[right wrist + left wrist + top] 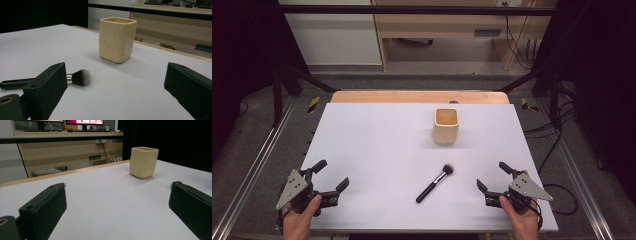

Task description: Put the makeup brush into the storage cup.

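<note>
Brush lies diagonal on counter, bristles toward cup; we see right gripper nearer, left gripper farther, both open and empty.

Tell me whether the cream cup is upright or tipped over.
Upright. The cream cup stands on its base on the white table, its square mouth facing up.

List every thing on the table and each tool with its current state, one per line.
Cup: upright on the white table, opening up, nothing seen inside.
Makeup brush: lying flat on the table, bristles toward the cup, apart from it, not held.
Left tool: open, nothing between the jaws.
Right tool: open, nothing between the jaws, close to the brush.
</note>
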Demonstrator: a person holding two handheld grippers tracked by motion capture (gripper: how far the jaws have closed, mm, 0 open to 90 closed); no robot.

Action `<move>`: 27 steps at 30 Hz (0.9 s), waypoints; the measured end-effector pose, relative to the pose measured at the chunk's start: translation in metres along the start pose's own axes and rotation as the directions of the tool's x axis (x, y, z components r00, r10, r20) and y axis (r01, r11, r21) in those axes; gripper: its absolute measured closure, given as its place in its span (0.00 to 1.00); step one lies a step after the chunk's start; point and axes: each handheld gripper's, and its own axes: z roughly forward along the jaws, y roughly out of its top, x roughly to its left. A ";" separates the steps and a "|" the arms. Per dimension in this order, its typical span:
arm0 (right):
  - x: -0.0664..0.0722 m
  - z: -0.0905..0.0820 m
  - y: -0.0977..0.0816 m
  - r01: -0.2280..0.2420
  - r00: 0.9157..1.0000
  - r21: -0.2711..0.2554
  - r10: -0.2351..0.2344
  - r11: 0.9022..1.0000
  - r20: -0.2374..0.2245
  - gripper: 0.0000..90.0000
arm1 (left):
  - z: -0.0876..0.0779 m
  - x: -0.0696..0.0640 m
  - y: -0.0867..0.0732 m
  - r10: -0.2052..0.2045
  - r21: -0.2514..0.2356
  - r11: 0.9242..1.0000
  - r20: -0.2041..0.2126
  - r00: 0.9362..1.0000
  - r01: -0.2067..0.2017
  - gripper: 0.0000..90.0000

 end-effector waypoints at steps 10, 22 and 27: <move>-0.004 -0.001 -0.003 -0.019 1.000 -0.006 0.019 1.000 0.019 0.06 | 0.001 -0.004 0.002 0.007 0.013 1.000 0.016 1.000 -0.007 0.02; -0.002 -0.002 -0.001 -0.018 0.999 -0.015 0.018 1.000 0.030 0.07 | 0.008 -0.013 0.009 0.028 0.058 0.998 0.035 0.999 -0.030 0.02; -0.003 -0.004 0.000 -0.015 0.999 -0.024 0.016 1.000 0.030 0.06 | 0.020 -0.023 0.019 0.064 0.106 0.992 0.061 0.996 -0.070 0.02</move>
